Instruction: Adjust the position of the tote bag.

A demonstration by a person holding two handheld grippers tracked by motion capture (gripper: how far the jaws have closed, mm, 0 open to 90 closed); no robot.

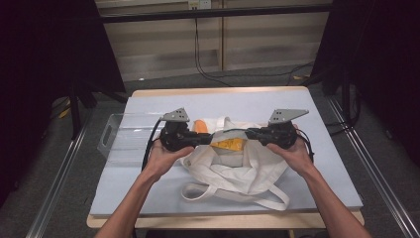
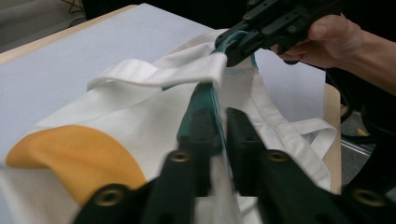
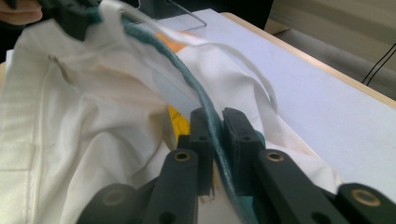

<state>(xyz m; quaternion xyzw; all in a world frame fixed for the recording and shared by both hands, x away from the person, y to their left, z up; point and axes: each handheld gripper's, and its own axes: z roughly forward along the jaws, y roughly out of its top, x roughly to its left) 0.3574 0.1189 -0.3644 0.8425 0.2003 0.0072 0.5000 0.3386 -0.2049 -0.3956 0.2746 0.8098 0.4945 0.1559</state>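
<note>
a white tote bag (image 1: 233, 163) lay in the middle of the pale blue table (image 1: 327, 163), its mouth turned away from the person and its straps trailing toward the near edge. the left gripper (image 1: 202, 139) and the right gripper (image 1: 253, 133) faced each other over that mouth, each pinching the bag's green-edged rim (image 3: 187, 81) between nearly closed jaws, the rim stretched between them. something orange (image 1: 199, 126) sat just behind the bag, and a clear plastic bin (image 1: 121, 139) stood to its left.

White canvas bag (image 1: 233, 166) with teal rim (image 3: 187, 79), orange patch (image 2: 79, 158), yellow item (image 1: 229, 144) inside, pale blue table mat (image 1: 148, 193), black fingers (image 3: 236, 140)
</note>
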